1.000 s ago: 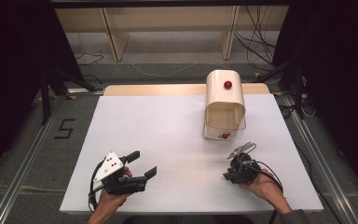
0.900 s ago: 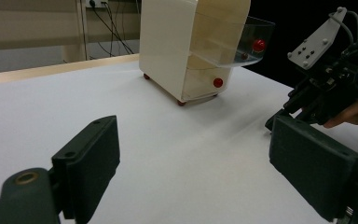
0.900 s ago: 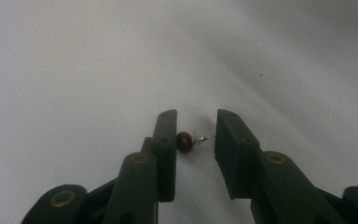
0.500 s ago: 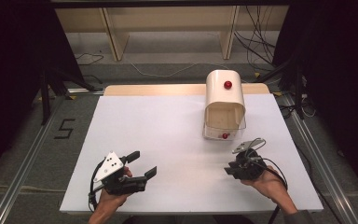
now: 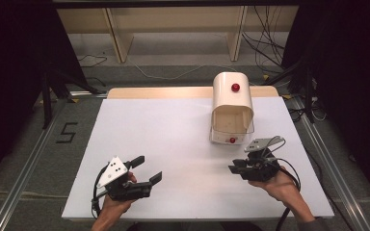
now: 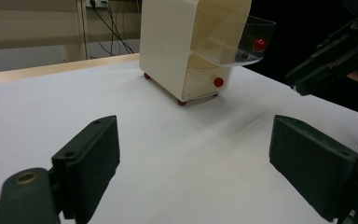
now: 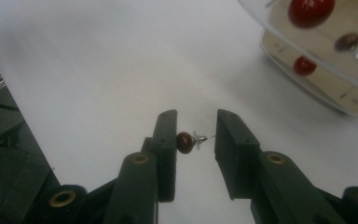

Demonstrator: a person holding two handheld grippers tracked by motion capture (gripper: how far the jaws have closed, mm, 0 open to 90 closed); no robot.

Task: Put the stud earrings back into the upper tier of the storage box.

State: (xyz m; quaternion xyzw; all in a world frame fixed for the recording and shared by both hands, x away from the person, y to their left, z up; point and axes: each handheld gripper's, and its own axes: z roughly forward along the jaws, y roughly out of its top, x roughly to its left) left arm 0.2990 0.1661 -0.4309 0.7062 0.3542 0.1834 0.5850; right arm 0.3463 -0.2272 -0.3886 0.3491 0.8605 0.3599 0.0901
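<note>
Moved: right claw (image 5: pixel 237 167) has edged nearer the cabinet (image 5: pixel 232 107).
Right claw: pinching an earring (image 7: pixel 190 141).
Left claw (image 5: pixel 143 168): spread, empty.
Progress: earring held, stowing seemingly left.

Your counter (image 5: pixel 173 139) is plain white, with a pale wood strip along its far edge. Near its far right corner the small cabinet (image 5: pixel 232 98) is cream, with red knobs (image 5: pixel 235 87) and a clear flap. Your tongs (image 7: pixel 196 140) are matt black; the bead (image 7: pixel 184 142) between them is dark red on silver wire.
</note>
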